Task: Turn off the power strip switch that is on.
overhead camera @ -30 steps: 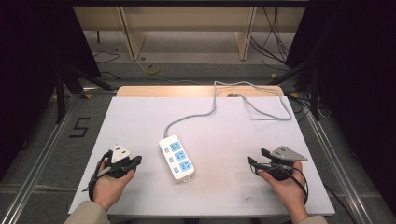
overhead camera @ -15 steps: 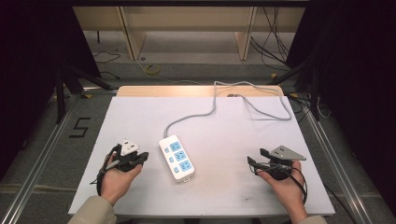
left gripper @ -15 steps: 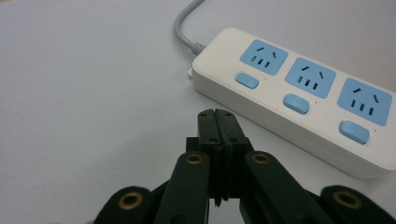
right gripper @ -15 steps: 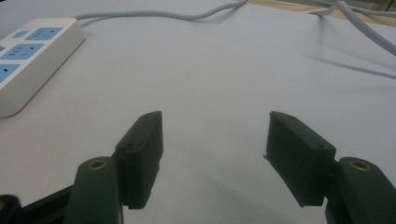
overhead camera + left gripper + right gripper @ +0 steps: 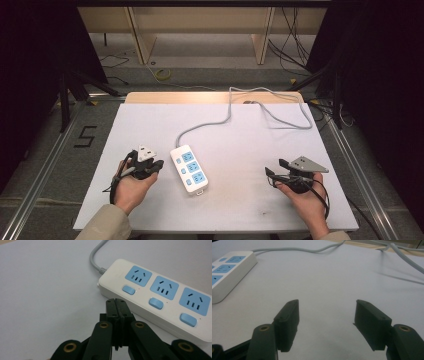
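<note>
High view is showing you holding a black two-jaw gripper in each hand over the white table surface (image 5: 150, 125), with a white three-socket power strip with blue outlets and blue switches (image 5: 190, 169) lying between them, nearer the front edge than the back. Its grey cable (image 5: 220, 121) is running off toward the back edge and looping near the back right corner.

Your left gripper (image 5: 116, 305) is sitting just beside the strip's cable end with its jaws pressed fully together and gripping nothing; judging by that pinched tip pointing at the first blue switch (image 5: 129, 289), you are probably lining up to press it.

Your right gripper (image 5: 327, 322) is waiting well apart from the strip near the front right corner, jaws spread wide and empty, likely kept clear as a spare hand.
</note>
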Available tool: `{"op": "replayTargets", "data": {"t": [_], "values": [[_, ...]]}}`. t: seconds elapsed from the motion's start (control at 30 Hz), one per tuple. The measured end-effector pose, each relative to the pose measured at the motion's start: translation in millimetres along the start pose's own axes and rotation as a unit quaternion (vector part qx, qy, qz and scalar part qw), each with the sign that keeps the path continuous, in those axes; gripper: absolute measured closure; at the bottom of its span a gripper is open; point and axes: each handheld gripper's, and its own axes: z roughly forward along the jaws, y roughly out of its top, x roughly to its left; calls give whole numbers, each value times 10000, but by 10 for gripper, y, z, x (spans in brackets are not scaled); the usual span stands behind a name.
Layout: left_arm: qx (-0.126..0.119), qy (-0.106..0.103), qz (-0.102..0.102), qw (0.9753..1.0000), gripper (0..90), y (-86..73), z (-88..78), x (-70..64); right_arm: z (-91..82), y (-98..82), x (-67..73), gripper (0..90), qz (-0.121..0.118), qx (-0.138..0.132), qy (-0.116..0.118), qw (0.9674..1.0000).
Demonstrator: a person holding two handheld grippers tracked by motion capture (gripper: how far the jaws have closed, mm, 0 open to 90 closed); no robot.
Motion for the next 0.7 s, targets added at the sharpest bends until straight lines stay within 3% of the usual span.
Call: {"op": "replayTargets", "data": {"t": [0.7], "values": [[154, -83, 156, 9997, 896, 147, 116, -156, 8, 5, 27, 372, -38, 14, 99, 9999]]}}
